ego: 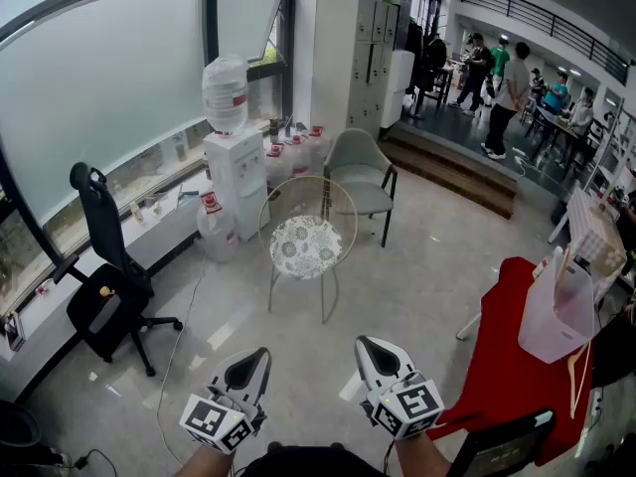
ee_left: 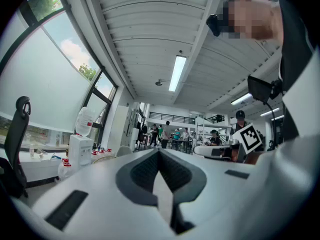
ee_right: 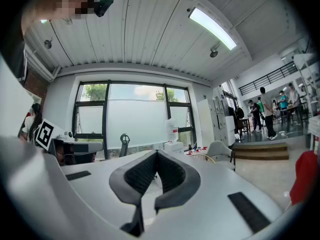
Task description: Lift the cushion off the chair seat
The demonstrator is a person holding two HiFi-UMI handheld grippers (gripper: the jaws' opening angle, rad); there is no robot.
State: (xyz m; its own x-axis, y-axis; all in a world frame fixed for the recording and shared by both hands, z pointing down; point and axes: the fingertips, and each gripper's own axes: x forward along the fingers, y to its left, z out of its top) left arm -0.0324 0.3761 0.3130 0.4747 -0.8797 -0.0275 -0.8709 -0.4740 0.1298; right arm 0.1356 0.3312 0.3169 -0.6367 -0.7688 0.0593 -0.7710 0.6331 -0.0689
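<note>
A round cushion (ego: 306, 245) with a grey floral pattern lies on the seat of a thin gold wire chair (ego: 324, 301) in the middle of the floor. Both grippers sit low at the head view's bottom edge, well short of the chair. My left gripper (ego: 256, 358) points toward the chair with its jaws together and nothing between them. My right gripper (ego: 370, 347) is beside it, also shut and empty. In the left gripper view the left gripper (ee_left: 159, 155) has its pads meeting at the tip. The right gripper view shows the right gripper (ee_right: 156, 155) the same way.
A grey armchair (ego: 360, 172) stands behind the wire chair. A water dispenser (ego: 237, 167) with spare bottles (ego: 214, 229) is to the left. A black office chair (ego: 104, 291) is at far left. A red-covered table (ego: 512, 366) holding a white bag (ego: 558, 306) is at right. People (ego: 502, 82) stand beyond a step.
</note>
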